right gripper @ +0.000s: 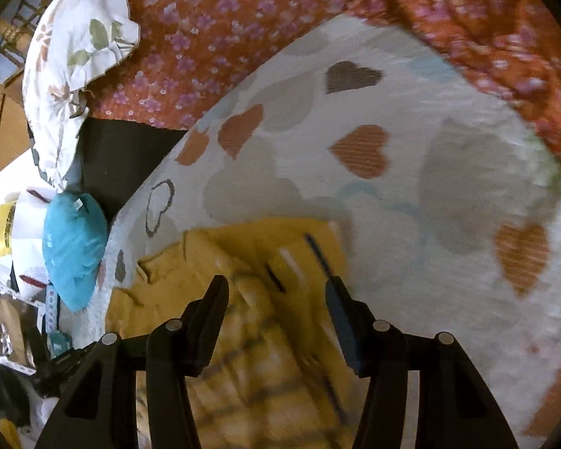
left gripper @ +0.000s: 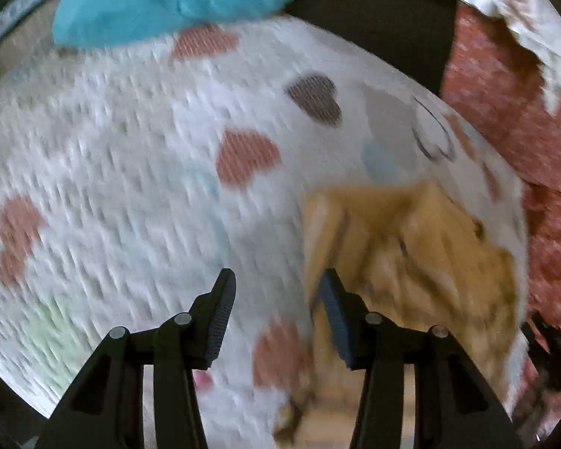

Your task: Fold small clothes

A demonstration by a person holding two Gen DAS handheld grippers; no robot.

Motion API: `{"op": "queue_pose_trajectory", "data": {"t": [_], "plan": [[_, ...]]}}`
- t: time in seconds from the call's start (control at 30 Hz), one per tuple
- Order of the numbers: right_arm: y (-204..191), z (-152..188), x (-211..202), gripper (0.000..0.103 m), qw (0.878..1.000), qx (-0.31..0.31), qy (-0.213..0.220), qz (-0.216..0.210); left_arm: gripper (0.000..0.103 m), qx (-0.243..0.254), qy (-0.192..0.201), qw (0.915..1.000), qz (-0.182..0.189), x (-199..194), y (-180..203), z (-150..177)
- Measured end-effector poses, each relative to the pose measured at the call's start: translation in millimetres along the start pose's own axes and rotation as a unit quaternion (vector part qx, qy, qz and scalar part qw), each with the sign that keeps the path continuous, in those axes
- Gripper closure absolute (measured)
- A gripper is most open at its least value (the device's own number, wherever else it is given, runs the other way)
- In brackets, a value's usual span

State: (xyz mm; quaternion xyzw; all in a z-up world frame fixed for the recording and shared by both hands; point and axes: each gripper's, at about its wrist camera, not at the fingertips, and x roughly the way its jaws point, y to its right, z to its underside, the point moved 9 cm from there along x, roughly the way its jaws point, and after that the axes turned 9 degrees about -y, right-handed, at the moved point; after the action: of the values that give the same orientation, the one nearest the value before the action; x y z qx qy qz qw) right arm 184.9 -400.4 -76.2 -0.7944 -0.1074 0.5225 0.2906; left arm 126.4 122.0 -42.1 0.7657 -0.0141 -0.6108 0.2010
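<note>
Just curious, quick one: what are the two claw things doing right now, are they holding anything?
Left gripper: open, holding nothing, over the heart blanket.
Right gripper: open, holding nothing, above the yellow garment.

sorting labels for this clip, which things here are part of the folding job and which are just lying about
Part of the job:
- yellow garment, lying on the heart-print blanket
- left gripper, open
- right gripper, open over the garment

Lying about:
- teal cushion
- floral pillow
- orange flowered bedspread
</note>
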Motion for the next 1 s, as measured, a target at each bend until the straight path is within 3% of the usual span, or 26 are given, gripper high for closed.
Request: {"op": "queue_pose_trajectory", "data": {"t": [0.2, 0.33, 0.37, 0.4, 0.43, 0.47, 0.53, 0.7, 0.83, 0.93, 1.0], "plan": [[15.8, 59.8, -11.0, 0.045, 0.999, -0.03, -0.033, -0.002, 0.043, 0.023, -0.031, 0.9977, 0.056, 20.3, 19.2, 63.9], [20.3, 102.9, 10.4, 0.045, 0.995, -0.064, -0.063, 0.043, 0.041, 0.017, -0.044, 0.9967, 0.066, 34.8, 26.9, 78.3], [22.9, 108.0, 14.7, 0.047, 0.995, -0.063, -0.069, 0.045, 0.051, 0.019, -0.054, 0.9965, 0.061, 38.1, 28.5, 79.8], [23.6, 114.3, 20.6, 0.057, 0.994, -0.062, -0.079, 0.043, 0.067, 0.026, -0.064, 0.9961, 0.055, 40.6, 30.1, 81.5], [22.9, 119.7, 25.0, 0.09, 0.993, -0.062, -0.088, 0.038, 0.089, 0.034, -0.082, 0.9949, 0.048, 42.9, 33.8, 83.6], [22.5, 120.9, 26.6, 0.095, 0.993, -0.062, -0.093, 0.035, 0.092, 0.041, -0.091, 0.9945, 0.031, 42.0, 35.8, 83.7], [19.7, 116.2, 21.2, 0.096, 0.993, -0.06, -0.095, 0.025, 0.095, 0.066, -0.087, 0.994, -0.002, 28.5, 40.2, 78.3], [27.1, 91.1, -11.0, 0.097, 0.996, -0.056, -0.072, 0.022, 0.099, 0.074, -0.077, 0.9938, -0.031, 3.8, 36.0, 69.6], [51.5, 98.1, 0.5, 0.097, 0.993, -0.049, -0.093, 0.048, 0.098, 0.075, -0.09, 0.9912, -0.061, 18.2, 23.2, 83.8], [59.1, 107.5, 13.1, 0.092, 0.991, -0.05, -0.111, 0.056, 0.098, 0.062, -0.085, 0.9937, -0.038, 20.2, 23.6, 89.3], [59.8, 104.9, 1.0, 0.085, 0.993, -0.045, -0.092, 0.057, 0.098, 0.056, -0.067, 0.996, -0.019, 7.5, 22.7, 87.7]]}}
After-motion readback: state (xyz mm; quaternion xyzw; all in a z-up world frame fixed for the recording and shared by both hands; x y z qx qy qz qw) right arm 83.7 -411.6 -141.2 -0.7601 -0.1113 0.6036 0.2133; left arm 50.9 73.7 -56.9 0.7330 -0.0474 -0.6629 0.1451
